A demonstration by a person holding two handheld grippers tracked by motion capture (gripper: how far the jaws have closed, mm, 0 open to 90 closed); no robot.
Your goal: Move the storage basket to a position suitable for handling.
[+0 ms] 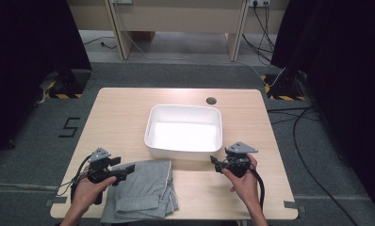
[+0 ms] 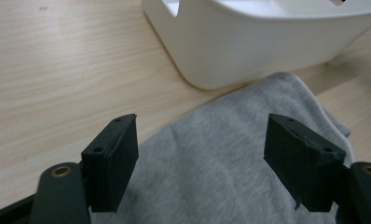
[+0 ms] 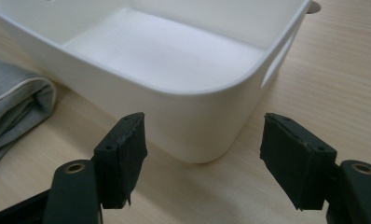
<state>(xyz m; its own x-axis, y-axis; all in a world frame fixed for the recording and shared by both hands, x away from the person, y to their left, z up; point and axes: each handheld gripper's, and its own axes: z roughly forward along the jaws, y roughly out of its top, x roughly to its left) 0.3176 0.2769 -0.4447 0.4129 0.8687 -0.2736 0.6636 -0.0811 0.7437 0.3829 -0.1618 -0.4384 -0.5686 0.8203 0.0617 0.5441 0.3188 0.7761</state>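
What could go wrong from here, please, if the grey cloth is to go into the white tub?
1. The cloth is folded in layers; the open left tool above it might pinch only the top layer, so it unfolds when lifted.
2. The tub touches the cloth's far edge, so dragging could nudge it.
3. The open right tool faces the tub's corner and could bump it.

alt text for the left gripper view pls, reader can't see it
The left hand-held gripper hangs open over a folded grey garment on a light wooden table, one black jaw at each side. A white plastic tub stands just beyond the cloth.
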